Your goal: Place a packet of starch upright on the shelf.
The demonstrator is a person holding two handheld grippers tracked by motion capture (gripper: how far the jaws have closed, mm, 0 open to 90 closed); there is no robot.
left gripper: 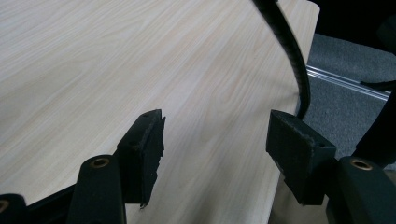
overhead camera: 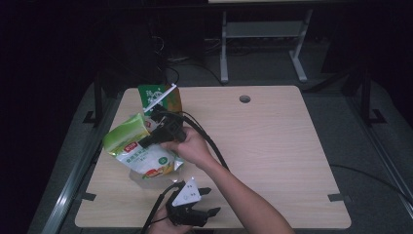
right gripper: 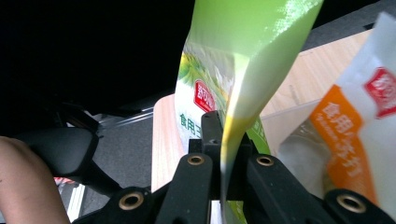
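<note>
Pale wooden table [overhead camera: 272,146]: green-and-white plastic pouch [overhead camera: 139,148] is pinched by right gripper [overhead camera: 155,138]; beside it, left gripper [overhead camera: 207,201] is held agape, empty.

Right hand-held gripper [right gripper: 223,158] clamped on the edge of a green bag [right gripper: 233,70].

The two black jaws meet on a fold of the bag, which rises tall and glossy above them, with a red label and printed characters on its face. To the right lies a white and orange packet [right gripper: 359,126], with pale tabletop [right gripper: 308,74] behind. A forearm [right gripper: 25,182] shows at lower left.
</note>
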